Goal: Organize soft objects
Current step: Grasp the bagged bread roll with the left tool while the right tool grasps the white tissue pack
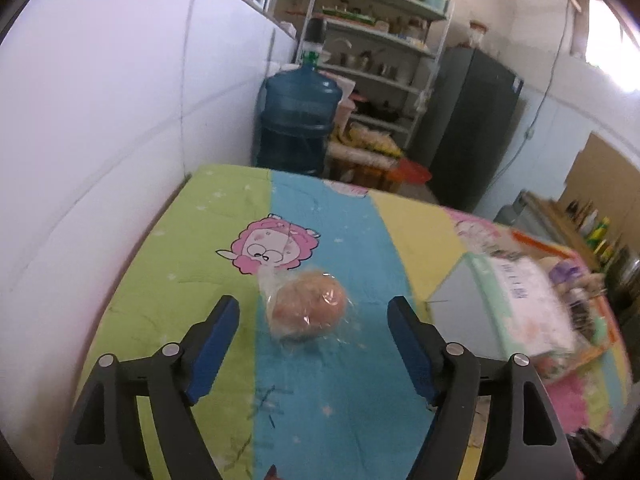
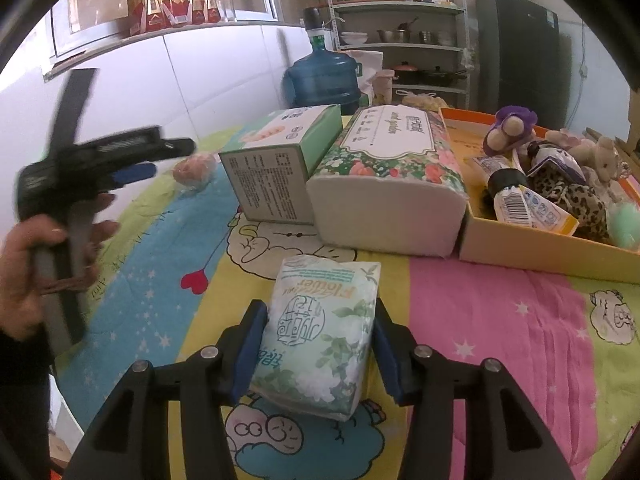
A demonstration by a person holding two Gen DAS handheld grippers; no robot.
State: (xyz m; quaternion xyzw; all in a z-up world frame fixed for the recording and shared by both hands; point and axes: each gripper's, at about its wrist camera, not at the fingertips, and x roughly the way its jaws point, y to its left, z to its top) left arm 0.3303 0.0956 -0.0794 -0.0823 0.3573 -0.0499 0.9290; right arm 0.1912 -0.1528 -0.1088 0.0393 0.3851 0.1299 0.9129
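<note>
A round bun in a clear plastic bag (image 1: 308, 308) lies on the cartoon quilt (image 1: 352, 400). My left gripper (image 1: 314, 305) stands open just short of it, and its blue pads touch nothing. The right wrist view shows the same bun (image 2: 194, 170) far left, with a hand holding the left gripper (image 2: 168, 158) near it. A white and green soft tissue pack (image 2: 320, 340) printed with flowers sits between the blue pads of my right gripper (image 2: 319, 308). Both pads press on its sides.
A green carton (image 2: 280, 160) and a large floral tissue pack (image 2: 384, 184) stand mid-table. Right of them an orange box (image 2: 540, 248) holds plush toys and tubes. A white wall runs along the left edge. A blue water jug (image 1: 296, 120) and shelves stand beyond the table.
</note>
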